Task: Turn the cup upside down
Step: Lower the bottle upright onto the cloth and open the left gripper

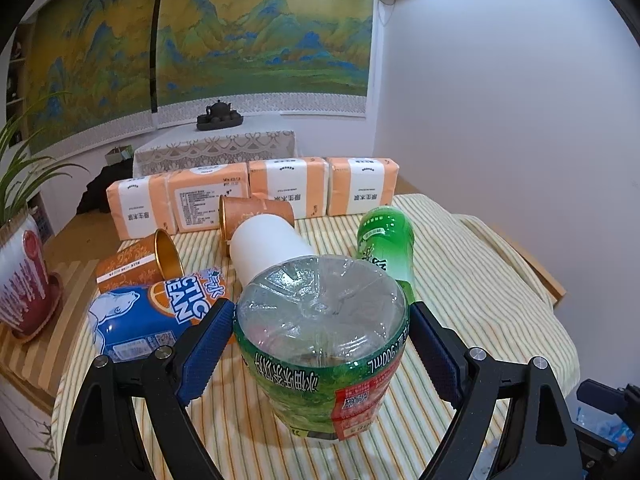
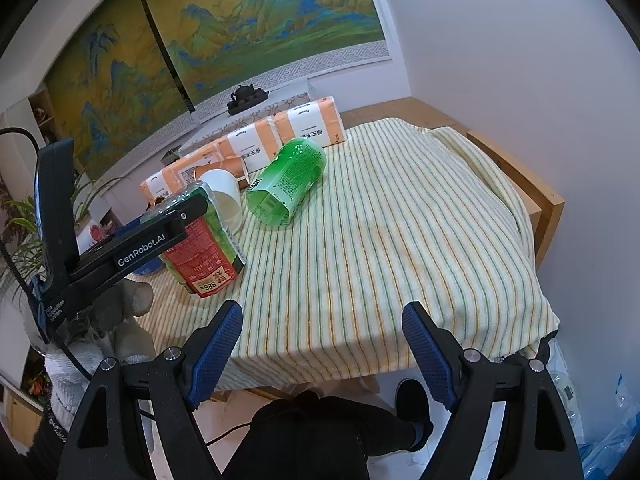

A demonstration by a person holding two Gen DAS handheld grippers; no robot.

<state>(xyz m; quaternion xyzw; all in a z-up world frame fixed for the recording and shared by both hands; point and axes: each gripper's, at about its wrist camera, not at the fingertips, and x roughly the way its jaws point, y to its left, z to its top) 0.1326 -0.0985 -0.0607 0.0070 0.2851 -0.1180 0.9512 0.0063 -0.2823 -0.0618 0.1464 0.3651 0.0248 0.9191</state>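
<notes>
White cup (image 1: pixel 267 247) lying sideways, clear bottle (image 1: pixel 320 344) in front, green bottle (image 1: pixel 386 242) beside.

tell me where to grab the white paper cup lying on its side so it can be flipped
Grip the white paper cup across its side wall near the middle, coming from above with the free right gripper. It lies on its side on the striped cloth, crowded by the green bottle and the orange cans, so the top is most open.

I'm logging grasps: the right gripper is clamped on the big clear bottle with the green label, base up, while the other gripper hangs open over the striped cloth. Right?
Not quite: the left gripper holds the big clear bottle, as the left wrist view shows. The right gripper is the one open over the striped cloth. The rest stands.
</notes>
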